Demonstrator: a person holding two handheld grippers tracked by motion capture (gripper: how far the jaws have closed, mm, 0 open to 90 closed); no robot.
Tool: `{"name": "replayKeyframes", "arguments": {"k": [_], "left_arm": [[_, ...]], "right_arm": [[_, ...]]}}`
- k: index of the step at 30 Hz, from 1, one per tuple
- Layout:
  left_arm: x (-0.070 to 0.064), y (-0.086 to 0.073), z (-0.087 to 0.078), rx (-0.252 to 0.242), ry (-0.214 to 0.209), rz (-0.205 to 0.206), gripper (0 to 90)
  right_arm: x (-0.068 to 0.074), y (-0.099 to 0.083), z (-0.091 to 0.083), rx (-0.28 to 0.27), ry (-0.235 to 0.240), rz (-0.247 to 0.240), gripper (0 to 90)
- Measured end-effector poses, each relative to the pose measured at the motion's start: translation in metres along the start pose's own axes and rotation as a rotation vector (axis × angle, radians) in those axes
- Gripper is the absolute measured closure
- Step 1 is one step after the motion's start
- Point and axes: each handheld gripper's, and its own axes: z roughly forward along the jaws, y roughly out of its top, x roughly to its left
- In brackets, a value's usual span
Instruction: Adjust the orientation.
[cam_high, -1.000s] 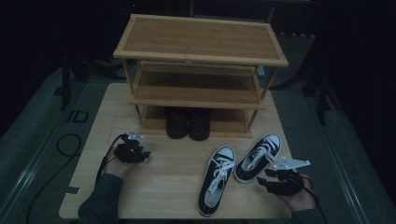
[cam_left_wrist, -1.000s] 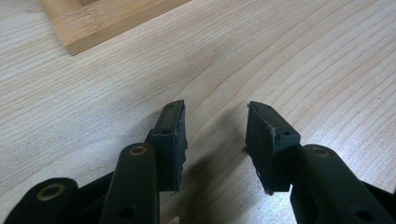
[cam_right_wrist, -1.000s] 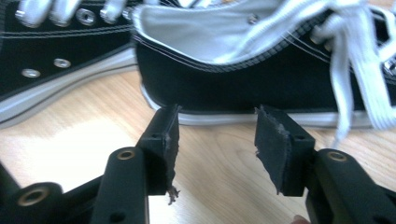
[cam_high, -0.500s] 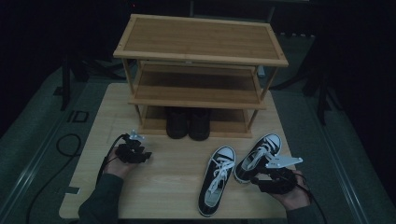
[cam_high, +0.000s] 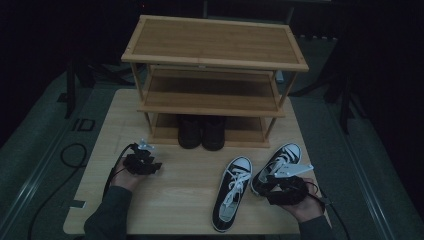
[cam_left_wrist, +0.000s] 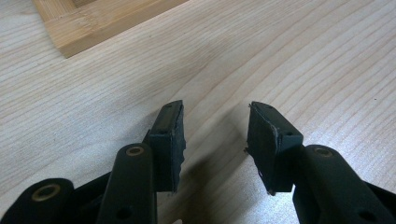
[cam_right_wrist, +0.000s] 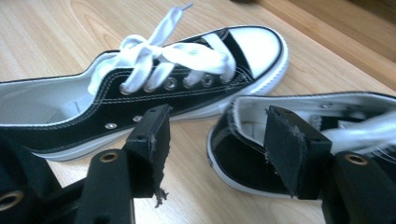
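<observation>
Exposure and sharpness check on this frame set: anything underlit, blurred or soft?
High view: dim and underexposed, floor nearly black, shoe rack readable. Left gripper view: bright, sharp wood grain. Right gripper view: well lit, the laced sneaker slightly soft, the nearer sneaker's heel blurrier.

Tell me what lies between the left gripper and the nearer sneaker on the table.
Nothing: in the high view, only bare tabletop stretches from the left gripper to the left-hand sneaker. The left gripper view shows bare wood ahead too.

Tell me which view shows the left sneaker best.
The right gripper view: the left sneaker lies close and bright there, side on, with its laces, eyelets and white toe cap clear. The high view shows it whole but small and dim, beside the other sneaker. The left gripper view adds nothing on it.
</observation>
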Motion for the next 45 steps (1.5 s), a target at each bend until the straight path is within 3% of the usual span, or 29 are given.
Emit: {"name": "replayKeyframes", "arguments": {"k": [6, 10, 14, 16, 20, 27, 31, 36, 40, 45], "left_arm": [[-0.001, 0.000, 0.000, 0.003, 0.008, 0.006, 56.2], [-0.002, 0.000, 0.000, 0.003, 0.011, 0.007, 56.1], [-0.002, 0.000, 0.000, 0.004, 0.012, 0.010, 56.2], [-0.002, 0.000, 0.000, 0.004, 0.012, 0.009, 56.2], [-0.002, 0.000, 0.000, 0.006, 0.014, 0.012, 56.1], [-0.002, 0.000, 0.000, 0.006, 0.015, 0.010, 56.1], [-0.002, 0.000, 0.000, 0.008, 0.013, 0.010, 56.1], [-0.002, 0.000, 0.000, 0.009, 0.015, 0.011, 56.0], [-0.003, 0.000, 0.000, 0.010, 0.015, 0.012, 55.9], [-0.003, 0.000, 0.000, 0.012, 0.017, 0.015, 55.7]], "right_arm": [[0.009, 0.008, 0.010, -0.001, 0.024, -0.001, 35.5], [0.014, 0.013, 0.017, 0.004, 0.011, 0.011, 30.8], [0.016, 0.015, 0.016, -0.016, -0.009, 0.012, 31.0], [0.019, 0.016, 0.014, -0.037, 0.012, 0.015, 33.0], [0.026, 0.021, 0.016, -0.024, 0.027, -0.015, 33.4], [0.035, 0.029, 0.029, -0.013, 0.044, -0.022, 33.3], [0.040, 0.028, 0.039, 0.043, 0.029, -0.031, 33.1], [0.040, 0.023, 0.041, 0.060, 0.026, -0.009, 33.6], [0.038, 0.022, 0.042, 0.088, 0.034, 0.013, 38.1], [0.033, 0.020, 0.043, 0.121, 0.082, 0.027, 58.8]]}}
